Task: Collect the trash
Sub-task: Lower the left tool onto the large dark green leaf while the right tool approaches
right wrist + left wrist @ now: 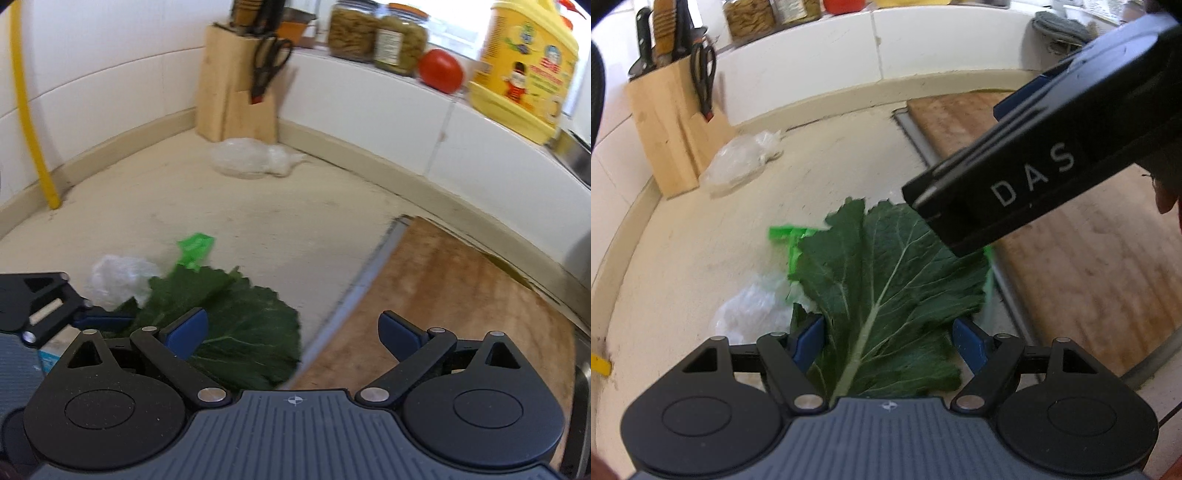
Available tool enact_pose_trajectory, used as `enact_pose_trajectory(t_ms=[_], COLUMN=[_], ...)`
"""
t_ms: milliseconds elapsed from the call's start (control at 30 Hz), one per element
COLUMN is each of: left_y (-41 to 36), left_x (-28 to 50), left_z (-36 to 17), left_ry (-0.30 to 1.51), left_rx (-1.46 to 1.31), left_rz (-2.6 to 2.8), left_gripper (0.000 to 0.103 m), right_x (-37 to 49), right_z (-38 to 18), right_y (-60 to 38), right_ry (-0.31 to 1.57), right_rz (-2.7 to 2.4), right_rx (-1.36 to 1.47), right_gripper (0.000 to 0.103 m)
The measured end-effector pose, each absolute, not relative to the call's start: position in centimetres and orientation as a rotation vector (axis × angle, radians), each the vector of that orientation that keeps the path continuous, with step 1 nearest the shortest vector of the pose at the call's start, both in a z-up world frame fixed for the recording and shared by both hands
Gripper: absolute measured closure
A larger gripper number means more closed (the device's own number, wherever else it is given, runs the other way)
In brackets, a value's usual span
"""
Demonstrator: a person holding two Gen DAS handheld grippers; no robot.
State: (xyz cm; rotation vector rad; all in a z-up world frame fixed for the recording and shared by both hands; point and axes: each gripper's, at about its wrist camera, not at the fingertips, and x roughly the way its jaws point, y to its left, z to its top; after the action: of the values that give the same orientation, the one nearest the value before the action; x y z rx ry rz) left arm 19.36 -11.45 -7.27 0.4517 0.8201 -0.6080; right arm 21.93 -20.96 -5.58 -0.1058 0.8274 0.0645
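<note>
**Both claws over the leaf on the bench**

A big dark green leaf (886, 280) lies flat on the pale bench (701, 266), close to the near edge and just beside the metal rim of the wooden cutting board (1089, 266). The left claw (890, 341) stands wide, its two blue fingertips (809, 339) set on either side of the leaf's stalk end, not pinching it. The right claw (291, 332) is wide too, holding nothing; one blue pad hangs over the leaf's edge and the other over the board. Seen from the left wrist, the black body of the right tool reaches in from the board side and covers part of the leaf's far tip.

Under the leaf, a bright green scrap (195, 248) pokes out on the side toward the back wall. A crumpled clear plastic wad (120, 275) sits touching the leaf on the side away from the board. A second clear plastic bag (255, 158) lies well apart, in the back corner of the bench, right at the foot of the wooden knife block (236, 92), where black-handled scissors (267, 62) hang. On the ledge behind stand jars (376, 37), a red tomato (441, 70) and a yellow jug (524, 70).
</note>
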Motion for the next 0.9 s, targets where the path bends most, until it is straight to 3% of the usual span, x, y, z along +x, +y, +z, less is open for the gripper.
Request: enact_pose_trajectory(t_ms=[567,667,800,900], left_y=[-9.8,-9.6,-9.4,-9.2], left_x=[19.3,19.4,19.4,19.2], left_z=[-7.6,-7.6,-7.8,-8.1], left_ry=[0.833,0.832,0.831,0.826], left_rx=[0.353,0.342,0.325,0.316], left_rz=[-0.604,-0.608,-0.614,-0.625], left_gripper=[0.034,0.034,0.034,0.034], right_x=[24.7,24.9,24.9,25.0], right_z=[-8.0,-8.5,-9.1,-9.7], right_y=[-16.8,-16.5,-16.4,-16.4], right_ry=[0.946,0.966,0.998,1.016], right_rz=[0.193,0.200,0.224,0.236], right_rx=[-0.121,-0.123,-0.105,-0.088], right_gripper=[0.018,0.024,0.043,0.045])
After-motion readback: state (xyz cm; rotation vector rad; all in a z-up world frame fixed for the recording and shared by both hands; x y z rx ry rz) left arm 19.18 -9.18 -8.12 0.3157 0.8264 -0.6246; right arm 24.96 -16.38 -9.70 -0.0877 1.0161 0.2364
